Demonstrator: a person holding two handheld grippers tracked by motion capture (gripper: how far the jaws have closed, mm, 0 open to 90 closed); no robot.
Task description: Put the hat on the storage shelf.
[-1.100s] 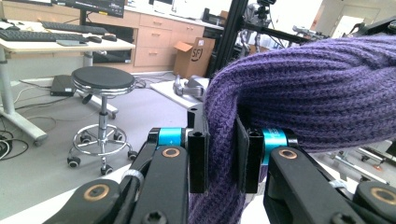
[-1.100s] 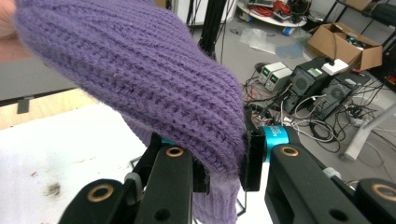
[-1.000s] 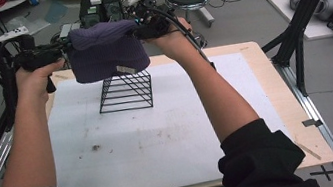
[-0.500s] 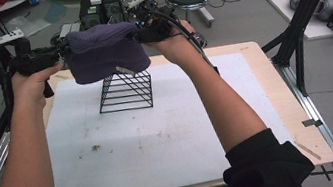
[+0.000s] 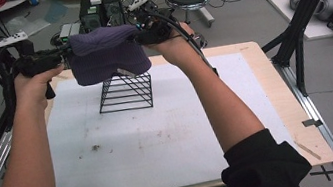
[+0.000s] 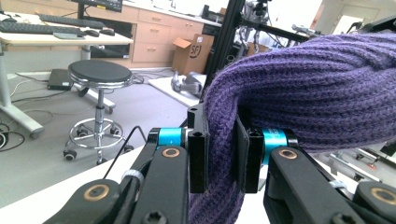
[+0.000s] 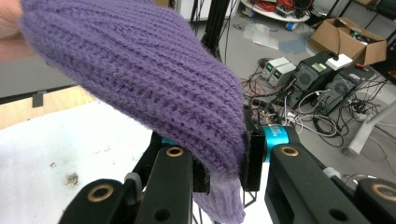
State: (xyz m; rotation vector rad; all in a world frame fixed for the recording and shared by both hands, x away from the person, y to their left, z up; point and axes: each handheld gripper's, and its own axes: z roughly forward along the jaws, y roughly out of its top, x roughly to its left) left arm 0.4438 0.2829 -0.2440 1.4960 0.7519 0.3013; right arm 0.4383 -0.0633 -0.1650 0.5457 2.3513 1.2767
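The fingers (image 6: 198, 154) of the left gripper (image 6: 217, 156) were pinching the edge of the purple knit hat (image 6: 317, 98), with the ribbed fabric squeezed between the two black pads. The right gripper (image 7: 224, 161) did the same at the opposite edge, its fingers (image 7: 252, 156) clamped on a fold of the knit, a tail of fabric hanging below them.

Seen from above, the left gripper (image 5: 40, 63) and the right gripper (image 5: 152, 30) held the hat (image 5: 105, 52) stretched between them at the far side of the table (image 5: 275, 86), raised off the white sheet (image 5: 138, 148). The hat hung just over the black wire stand (image 5: 125, 92), its lower edge covering the stand's top; whether it touched the wire I could not tell.

The step in hand looked like draping the hat over the stand, with the carry done and the lowering about to begin. The next move probably called for bringing both grippers down together, keeping the opening spread and centred on the stand's peak, then letting go at both edges once the knit rested on the wire. An uneven descent could tip the light stand.
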